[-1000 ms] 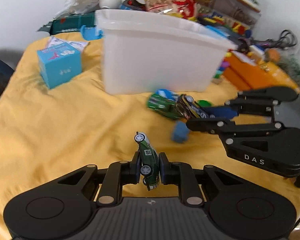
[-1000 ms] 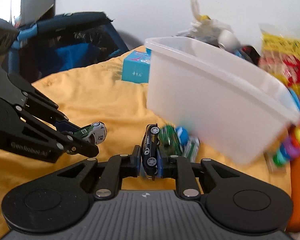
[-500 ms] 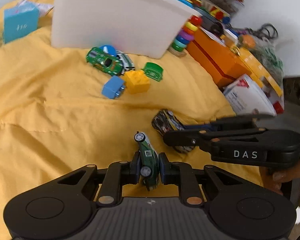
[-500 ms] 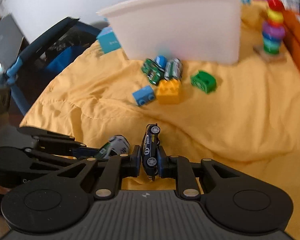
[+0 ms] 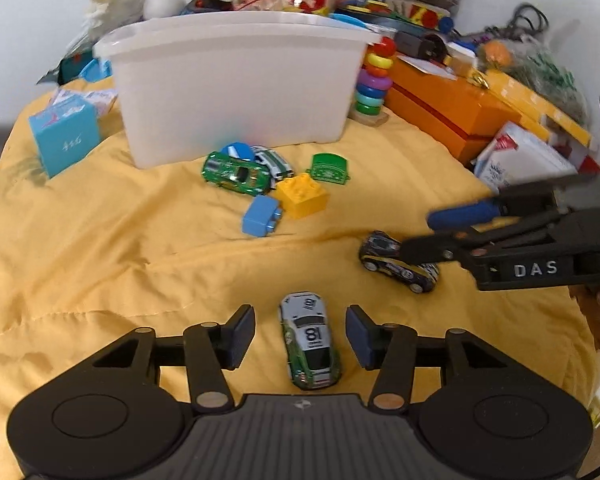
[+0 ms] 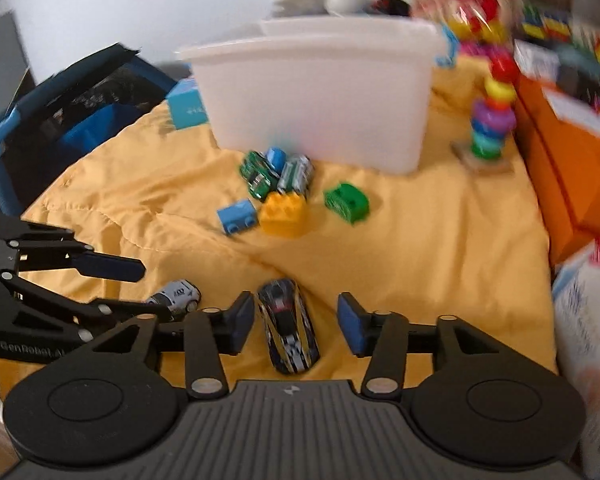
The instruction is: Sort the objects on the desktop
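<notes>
A green and white toy car (image 5: 310, 340) lies on the yellow cloth (image 5: 100, 240) between the spread fingers of my left gripper (image 5: 300, 336), which is open and not touching it. A dark blue and yellow toy car (image 6: 288, 330) lies between the fingers of my right gripper (image 6: 296, 328), also open. Each view shows the other car: the dark car (image 5: 396, 266) beside the right gripper's fingers, the white-green car (image 6: 176, 296) beside the left gripper's. Further back lie two more cars (image 5: 236, 172), a blue brick (image 5: 260, 216), a yellow brick (image 5: 302, 196) and a green piece (image 5: 330, 166).
A white plastic bin (image 5: 236, 84) stands behind the loose toys. A light blue box (image 5: 64, 140) sits at the left, a ring stacker (image 5: 374, 80) and orange boxes (image 5: 452, 116) at the right. Clutter lines the back wall. A dark chair (image 6: 60, 108) stands off the cloth's left edge.
Both grippers have opened and let go of their cars, which now lie flat on the cloth near the front edge. Both grippers had moved back from the bin.
</notes>
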{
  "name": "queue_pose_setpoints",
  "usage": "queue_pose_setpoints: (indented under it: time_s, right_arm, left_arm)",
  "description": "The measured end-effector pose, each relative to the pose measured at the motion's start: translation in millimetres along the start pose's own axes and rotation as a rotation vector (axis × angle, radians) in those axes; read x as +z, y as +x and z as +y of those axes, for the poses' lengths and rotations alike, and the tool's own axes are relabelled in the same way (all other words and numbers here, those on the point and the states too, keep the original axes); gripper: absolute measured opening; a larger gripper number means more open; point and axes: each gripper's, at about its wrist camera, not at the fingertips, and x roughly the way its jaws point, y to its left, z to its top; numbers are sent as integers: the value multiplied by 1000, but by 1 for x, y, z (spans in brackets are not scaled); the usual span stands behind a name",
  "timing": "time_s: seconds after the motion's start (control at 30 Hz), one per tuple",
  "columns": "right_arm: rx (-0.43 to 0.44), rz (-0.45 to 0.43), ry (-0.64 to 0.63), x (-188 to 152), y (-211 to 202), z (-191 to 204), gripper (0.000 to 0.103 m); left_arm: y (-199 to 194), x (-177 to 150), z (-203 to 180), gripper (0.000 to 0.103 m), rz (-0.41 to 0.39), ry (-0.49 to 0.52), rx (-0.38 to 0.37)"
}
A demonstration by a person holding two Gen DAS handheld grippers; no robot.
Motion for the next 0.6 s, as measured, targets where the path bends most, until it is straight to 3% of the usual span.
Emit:
queue_pose_setpoints:
  time_s: [0.27,0.47,0.53,0.6]
  right_arm:
    - [-67,23,-224,-8,13,28,48]
    - [-57,43,-154,-20,21,20,45]
    - [-22,46,-114,-21,19,15,33]
    - [-22,45,-135,-22,18,18,33]
  left_arm:
    - [17,-6,-27,54,56,181,115]
    - [15,-7,-28,54,57,175,103]
    - [14,-8,-30,53,60,180,97]
    - [15,-8,-28,49,62,162,81]
